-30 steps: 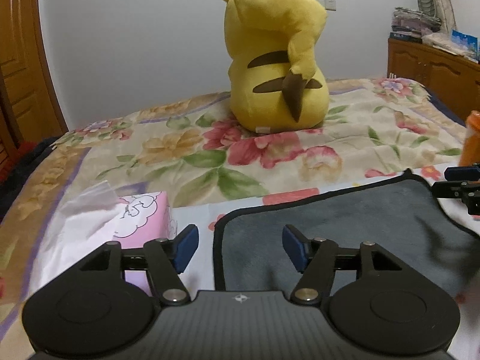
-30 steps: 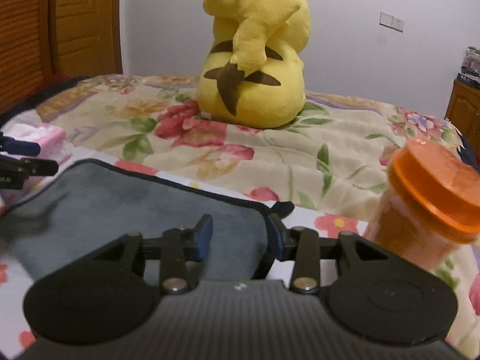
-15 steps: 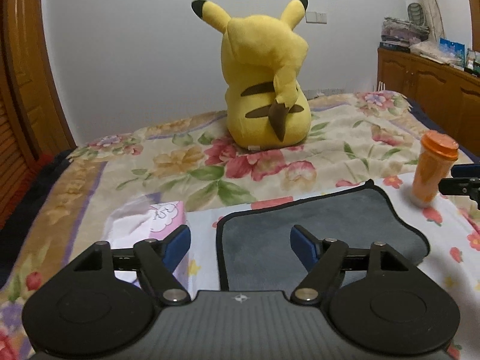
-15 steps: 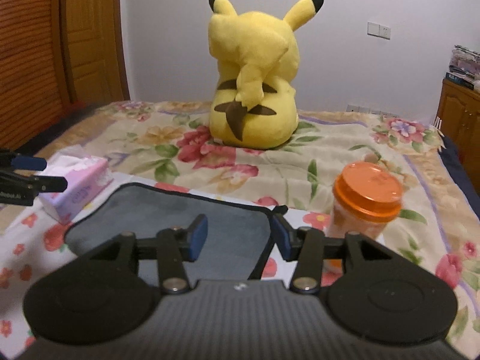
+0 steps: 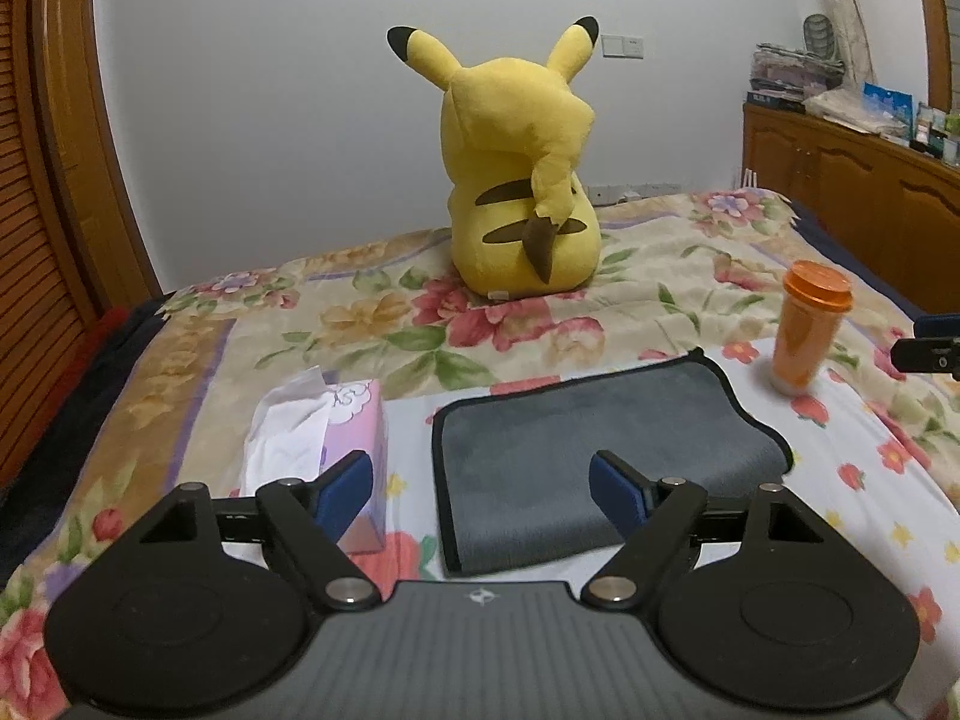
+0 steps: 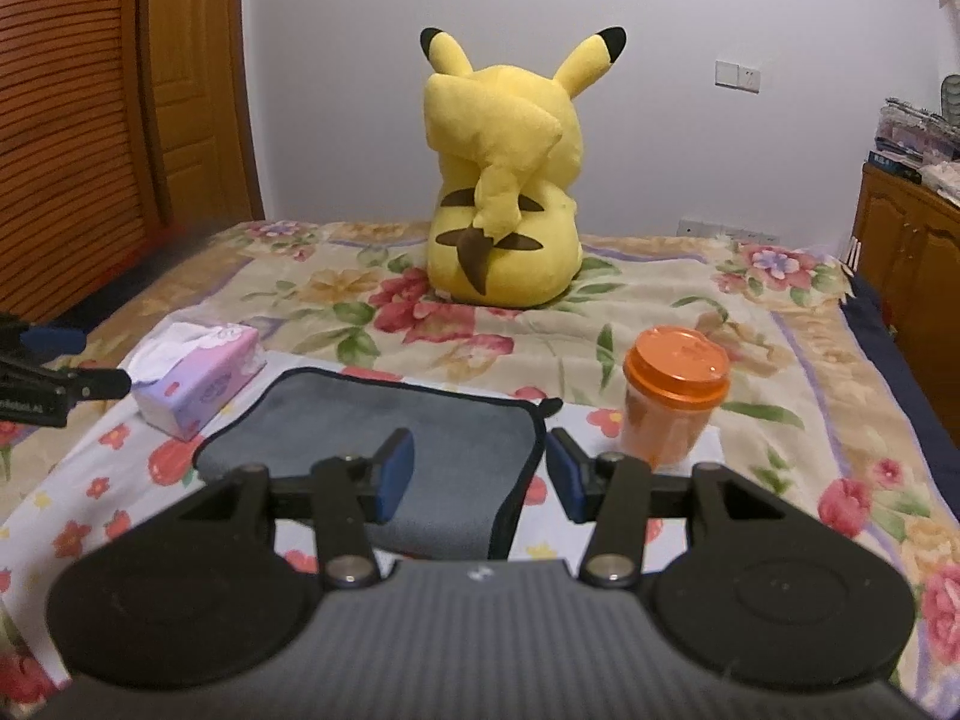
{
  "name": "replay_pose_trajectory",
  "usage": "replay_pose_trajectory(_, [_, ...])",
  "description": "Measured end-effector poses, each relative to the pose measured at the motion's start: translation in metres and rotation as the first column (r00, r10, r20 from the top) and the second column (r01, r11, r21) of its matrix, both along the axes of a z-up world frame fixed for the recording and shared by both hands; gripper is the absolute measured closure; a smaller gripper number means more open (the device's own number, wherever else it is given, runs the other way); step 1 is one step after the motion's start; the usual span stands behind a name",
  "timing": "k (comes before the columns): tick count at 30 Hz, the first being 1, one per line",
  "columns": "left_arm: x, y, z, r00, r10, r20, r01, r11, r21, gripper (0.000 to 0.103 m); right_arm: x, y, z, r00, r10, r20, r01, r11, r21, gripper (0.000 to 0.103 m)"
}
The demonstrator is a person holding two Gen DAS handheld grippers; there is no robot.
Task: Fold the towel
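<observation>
towel (image 5: 606, 456) folded, flat on bed (image 5: 540, 324) | left gripper (image 5: 480, 495) fingers spread, empty; right gripper (image 6: 480, 474) fingers spread, empty | tissue box (image 5: 348, 438) left; orange cup (image 5: 807, 324) right

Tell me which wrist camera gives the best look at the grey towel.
The left wrist view. There the grey towel lies almost whole between the open fingers of the left gripper, its dark edging traceable on most sides. In the right wrist view, the right gripper hides the towel's near part.
</observation>
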State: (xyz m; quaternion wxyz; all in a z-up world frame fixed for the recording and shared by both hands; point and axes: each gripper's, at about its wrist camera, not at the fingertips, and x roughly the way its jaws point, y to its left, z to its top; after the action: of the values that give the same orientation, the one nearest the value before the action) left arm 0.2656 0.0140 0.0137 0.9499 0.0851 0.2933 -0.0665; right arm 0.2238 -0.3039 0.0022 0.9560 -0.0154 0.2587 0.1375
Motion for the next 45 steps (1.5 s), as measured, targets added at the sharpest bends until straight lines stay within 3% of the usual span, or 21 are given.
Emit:
replay_pose_trajectory(15, [-0.078,0.014,0.023,1.0,0.008,-0.006,-0.008,1.0,-0.017,0.015,-0.054,0.001,0.026,1.0,-0.006,0.019,0.007,1.0,-0.003,0.053])
replay_pose_trajectory(25, [-0.123,0.015,0.04,1.0,0.004,0.024,-0.003,0.999,-0.035,0.0,-0.094,0.005,0.034,1.0,-0.007,0.022,0.007,0.999,0.032,0.05])
replay_pose_trajectory(31, [-0.149,0.011,0.037,0.999,-0.025,0.03,0.026,0.999,-0.025,0.0,-0.116,0.011,0.033,0.999,0.003,0.04,-0.005,0.999,0.048,0.037])
replay_pose_trajectory(36, [-0.167,0.008,0.031,0.999,-0.022,0.026,0.023,1.0,-0.022,0.0,-0.131,0.016,0.028,0.999,-0.001,0.053,-0.002,0.998,0.06,0.014])
replay_pose_trajectory(45, [-0.193,0.002,-0.001,1.0,0.013,-0.004,-0.013,1.0,-0.016,0.0,-0.15,0.017,0.006,1.0,0.004,0.027,-0.005,0.999,0.043,0.004])
